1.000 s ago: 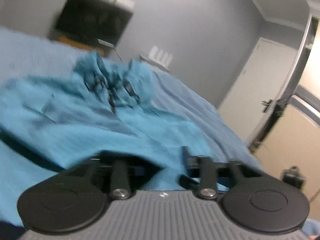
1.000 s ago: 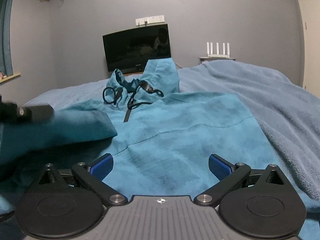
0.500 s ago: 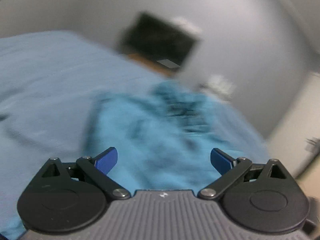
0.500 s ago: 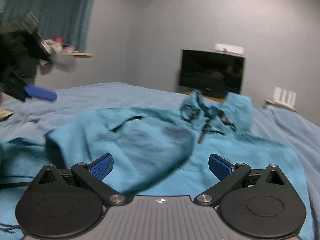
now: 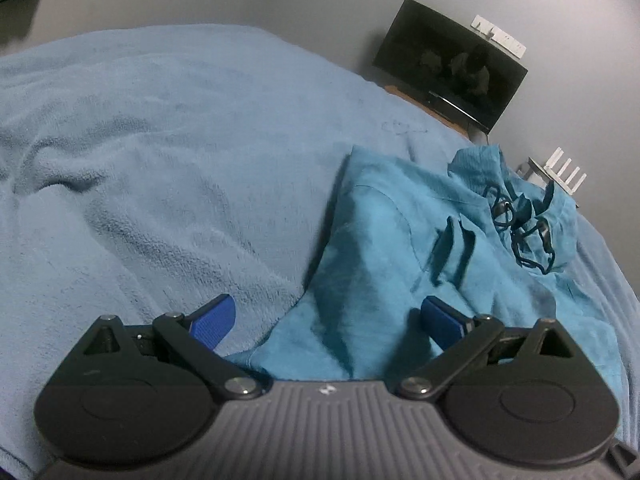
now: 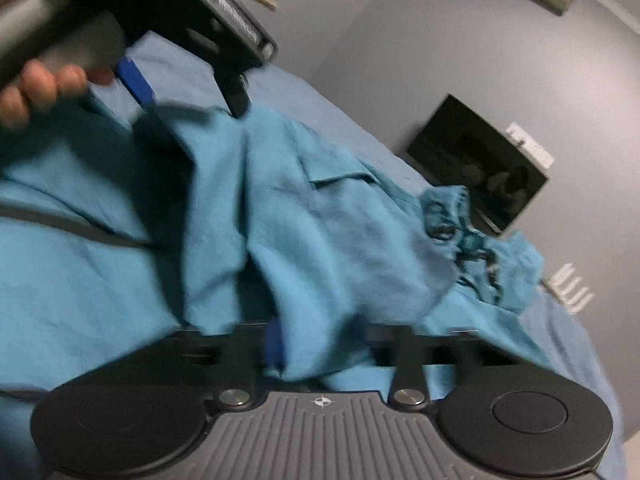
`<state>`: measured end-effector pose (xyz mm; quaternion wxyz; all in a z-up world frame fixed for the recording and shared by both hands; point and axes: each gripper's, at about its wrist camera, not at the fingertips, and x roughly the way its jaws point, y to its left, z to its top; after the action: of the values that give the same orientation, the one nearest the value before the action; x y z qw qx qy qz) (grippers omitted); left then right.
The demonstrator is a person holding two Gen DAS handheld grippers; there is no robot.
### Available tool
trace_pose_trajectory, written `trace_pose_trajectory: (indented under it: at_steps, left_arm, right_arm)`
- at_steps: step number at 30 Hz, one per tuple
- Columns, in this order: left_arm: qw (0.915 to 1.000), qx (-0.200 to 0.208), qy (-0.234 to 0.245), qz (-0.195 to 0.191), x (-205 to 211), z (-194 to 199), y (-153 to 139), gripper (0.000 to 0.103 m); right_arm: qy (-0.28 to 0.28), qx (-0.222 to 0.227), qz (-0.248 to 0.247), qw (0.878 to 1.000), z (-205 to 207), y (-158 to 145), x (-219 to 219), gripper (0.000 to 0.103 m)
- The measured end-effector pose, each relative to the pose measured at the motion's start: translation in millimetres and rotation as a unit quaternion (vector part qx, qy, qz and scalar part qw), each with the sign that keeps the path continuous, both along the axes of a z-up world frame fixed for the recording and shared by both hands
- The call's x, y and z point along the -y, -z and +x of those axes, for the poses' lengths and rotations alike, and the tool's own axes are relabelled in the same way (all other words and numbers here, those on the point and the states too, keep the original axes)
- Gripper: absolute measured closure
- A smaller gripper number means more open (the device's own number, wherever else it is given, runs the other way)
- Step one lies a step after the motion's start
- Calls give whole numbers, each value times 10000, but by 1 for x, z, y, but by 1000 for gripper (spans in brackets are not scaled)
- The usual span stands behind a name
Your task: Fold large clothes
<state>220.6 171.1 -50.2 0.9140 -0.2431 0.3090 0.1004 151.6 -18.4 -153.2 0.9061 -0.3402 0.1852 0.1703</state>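
A teal hoodie [image 5: 400, 240] lies on the light blue blanket [image 5: 160, 160], with its hood and dark drawstrings at the far right. My left gripper [image 5: 326, 320] is open just above the hoodie's left edge, with nothing pinched between its blue pads. In the right wrist view the hoodie [image 6: 340, 232] has a fold flipped over its middle. The jaws of my right gripper [image 6: 316, 340] are closing, and bunched teal fabric sits between them. The left gripper [image 6: 188, 108] shows at the upper left there, held by a hand [image 6: 40, 80] over the hoodie's far edge.
The blanket [image 6: 320, 100] covers the whole bed. A dark TV [image 5: 448, 64] stands against the grey wall beyond the bed, with a white router [image 5: 560, 172] to its right. Both show in the right wrist view too, the TV [image 6: 476, 160] and the router [image 6: 568, 288].
My left gripper opened, let the fabric go and swung left toward the hoodie's edge. My right gripper rolled, moved in and closed on hoodie fabric. A fold now lies across the hoodie's middle.
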Motion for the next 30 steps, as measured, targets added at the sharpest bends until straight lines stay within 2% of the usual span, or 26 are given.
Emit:
trace_pose_trajectory:
  at_steps: [1, 3, 4, 6, 7, 9, 10, 11, 12, 13, 15, 18, 19, 21, 24, 26, 28, 30]
  left_arm:
    - [10000, -8, 1, 28, -1, 1, 1, 4]
    - [9999, -10, 47, 93, -1, 3, 1, 4]
    - [9999, -8, 85, 145, 0, 4, 2, 4]
    - [9995, -38, 163, 254, 2, 5, 1, 4]
    - [9993, -69, 207, 318, 4, 5, 2, 4]
    - [9986, -128, 304, 421, 8, 8, 2, 4]
    - [9981, -157, 350, 476, 11, 11, 3, 4]
    - [9977, -184, 391, 519, 15, 16, 5, 4]
    - [9974, -206, 430, 549, 16, 17, 6, 4]
    - [9969, -227, 468, 593, 18, 19, 7, 4]
    - [9957, -269, 548, 694, 22, 20, 8, 4]
    - [9941, -295, 645, 826, 29, 22, 10, 4]
    - [9936, -297, 661, 865, 30, 22, 10, 4]
    - [9934, -293, 679, 880, 33, 23, 9, 4]
    - [9930, -287, 737, 883, 36, 23, 10, 4]
    - [9924, -267, 778, 913, 39, 23, 10, 4]
    - [9920, -244, 822, 926, 40, 23, 10, 4]
    - [9919, -244, 861, 900, 41, 24, 11, 4]
  right_arm:
    - [111, 65, 259, 9996, 2, -6, 7, 90]
    - [536, 266, 1169, 9913, 8, -30, 31, 93]
    - [879, 414, 1688, 9809, 10, -44, 47, 94]
    - [1668, 553, 2654, 9480, 15, -64, 83, 93]
    - [2094, 446, 3053, 9279, 19, -67, 102, 88]
    - [2847, -59, 3637, 8869, 30, -59, 135, 71]
    - [3051, -341, 3789, 8730, 35, -52, 146, 52]
    - [3198, -573, 3862, 8633, 38, -44, 152, 43]
    - [3261, -704, 3778, 8637, 41, -38, 152, 43]
    - [3232, -714, 3589, 8727, 42, -35, 147, 44]
    - [3030, -430, 2989, 9039, 42, -36, 127, 42]
    - [2409, 82, 1912, 9515, 39, -32, 86, 29]
    - [2151, 202, 1538, 9642, 37, -29, 73, 24]
    - [1625, 382, 797, 9827, 33, -19, 46, 23]
    - [1091, 659, -64, 9918, 28, -6, 17, 17]
    - [884, 785, -270, 9926, 29, -3, 4, 17]
    - [761, 869, -262, 9930, 35, -6, -6, 18]
    - [677, 701, -19, 9952, 48, -9, -5, 40]
